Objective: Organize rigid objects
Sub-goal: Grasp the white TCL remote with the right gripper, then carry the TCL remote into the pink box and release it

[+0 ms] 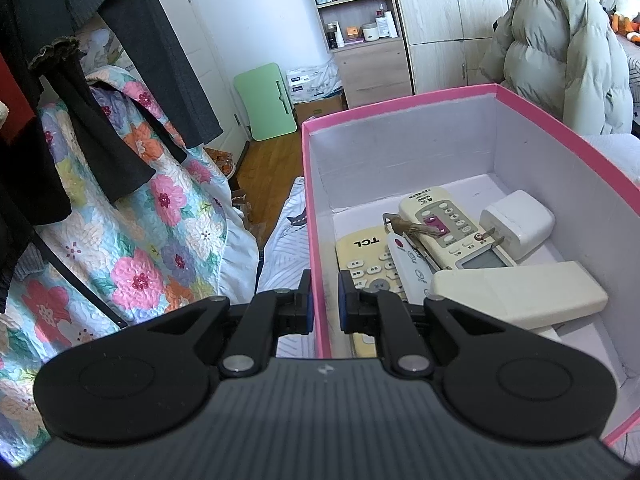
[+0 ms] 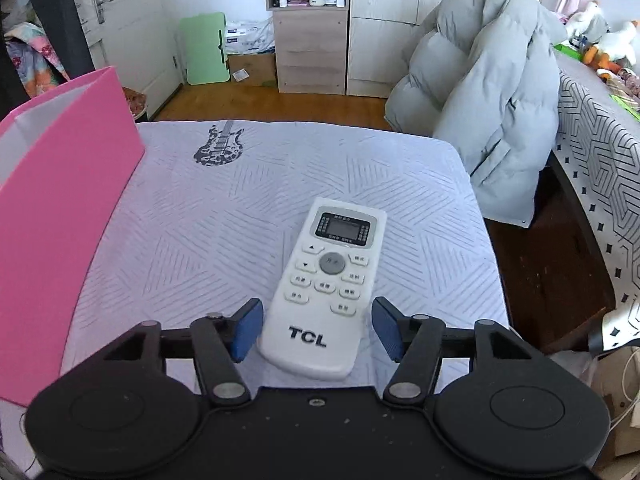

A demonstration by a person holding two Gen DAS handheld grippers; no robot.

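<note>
The white TCL remote (image 2: 326, 288) is seen flat on the quilted table cover (image 2: 180, 248), its near end between the half-spread, untouching pads of the right gripper (image 2: 318, 330), long axis pointing away; the left gripper (image 1: 325, 303) is clamped on the pink box (image 1: 316, 208) wall.

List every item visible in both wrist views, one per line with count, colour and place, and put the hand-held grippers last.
Box: one, pink outside, white inside, on the table's left.
Remotes in box: four, white or cream, including a TCL remote.
Charger plug: one, white, in box.
Key: one, brass-coloured, lying on the remotes.
White TCL remote: one, on the tablecloth.
Tablecloth: one, white, guitar print.
Puffer jacket: one, grey, beyond the table.
Left hand-held gripper: black, blue pads, shut on the box wall.
Right hand-held gripper: black, blue pads, open around the white TCL remote.
</note>
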